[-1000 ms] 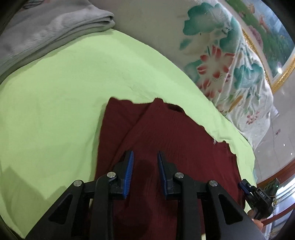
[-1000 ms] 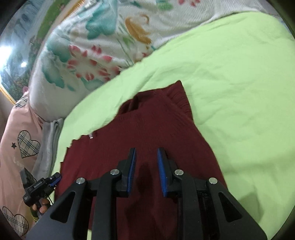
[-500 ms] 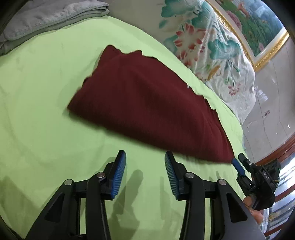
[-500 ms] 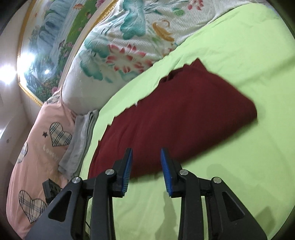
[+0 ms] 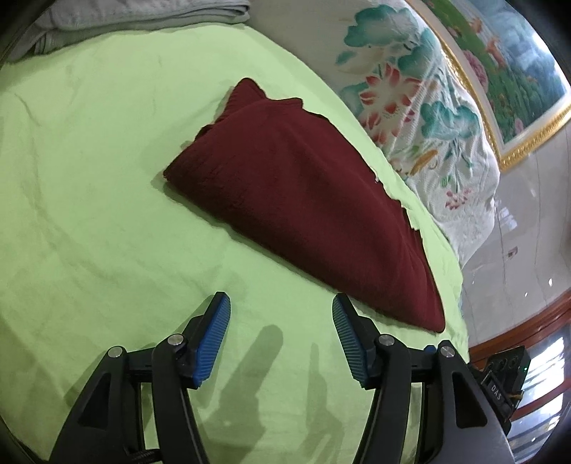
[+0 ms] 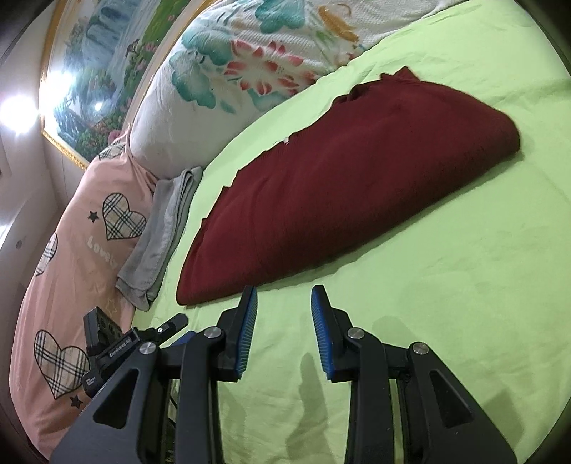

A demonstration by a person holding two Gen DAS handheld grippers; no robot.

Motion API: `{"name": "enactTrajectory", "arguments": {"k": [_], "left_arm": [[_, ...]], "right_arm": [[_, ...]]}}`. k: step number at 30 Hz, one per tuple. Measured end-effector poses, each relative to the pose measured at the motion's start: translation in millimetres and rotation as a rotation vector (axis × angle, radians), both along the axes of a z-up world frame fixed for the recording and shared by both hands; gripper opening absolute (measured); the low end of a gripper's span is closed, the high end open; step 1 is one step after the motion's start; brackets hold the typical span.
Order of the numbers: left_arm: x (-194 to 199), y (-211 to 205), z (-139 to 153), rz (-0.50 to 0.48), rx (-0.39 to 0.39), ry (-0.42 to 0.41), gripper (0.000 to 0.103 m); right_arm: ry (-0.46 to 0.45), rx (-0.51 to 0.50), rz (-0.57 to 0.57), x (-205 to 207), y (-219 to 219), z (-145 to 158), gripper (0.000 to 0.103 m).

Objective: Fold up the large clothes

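A dark red knitted garment [image 5: 307, 200] lies folded into a long flat bundle on the light green bed sheet [image 5: 89, 178]. It also shows in the right wrist view [image 6: 339, 185]. My left gripper [image 5: 282, 314] is open and empty, hovering over bare sheet just short of the garment's near edge. My right gripper [image 6: 283, 303] is open and empty, also over the sheet, near the garment's left end. Neither gripper touches the cloth.
A folded grey cloth [image 6: 160, 246] lies at the sheet's edge, also in the left wrist view [image 5: 125, 18]. A floral quilt [image 5: 428, 114] is bunched behind the garment. A pink pillow with hearts [image 6: 71, 267] lies at the left. The other gripper's body [image 6: 117, 342] shows beside it.
Both grippers have pulled back from over the garment to bare sheet in front of it. Their jaws have opened wider. The garment now lies folded and still.
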State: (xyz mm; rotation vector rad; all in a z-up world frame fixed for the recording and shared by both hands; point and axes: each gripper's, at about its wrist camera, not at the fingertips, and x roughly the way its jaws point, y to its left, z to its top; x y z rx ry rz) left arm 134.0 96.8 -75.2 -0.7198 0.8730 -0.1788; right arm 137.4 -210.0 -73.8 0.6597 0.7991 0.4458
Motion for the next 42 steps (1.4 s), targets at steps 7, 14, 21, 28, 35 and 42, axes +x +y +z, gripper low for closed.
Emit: {"name": "enactTrajectory", "arguments": {"k": [7, 14, 21, 28, 35, 42], "left_arm": [[38.1, 2.1, -0.4, 0.036, -0.026, 0.020, 0.067], [74.7, 10.2, 0.6, 0.065, -0.056, 0.096, 0.068], [82.3, 13.1, -0.7, 0.134, -0.096, 0.127, 0.068], [81.5, 14.0, -3.7, 0.190, -0.085, 0.042, 0.068], [102.6, 12.5, -10.3, 0.182, -0.080, 0.012, 0.013], [106.2, -31.3, 71.3, 0.053, 0.070, -0.184, 0.010]], "right_arm": [[-0.034, -0.087, 0.056, 75.1, 25.3, 28.0, 0.016], [0.051, -0.090, 0.109, 133.3, 44.4, 37.3, 0.015], [0.102, -0.110, 0.177, 135.7, 55.1, 35.1, 0.015], [0.143, -0.174, 0.214, 154.7, 61.8, -2.8, 0.012], [0.138, -0.021, 0.145, 149.2, 40.1, -12.9, 0.005], [0.152, 0.052, 0.076, 136.3, 5.2, 2.5, 0.010]]}}
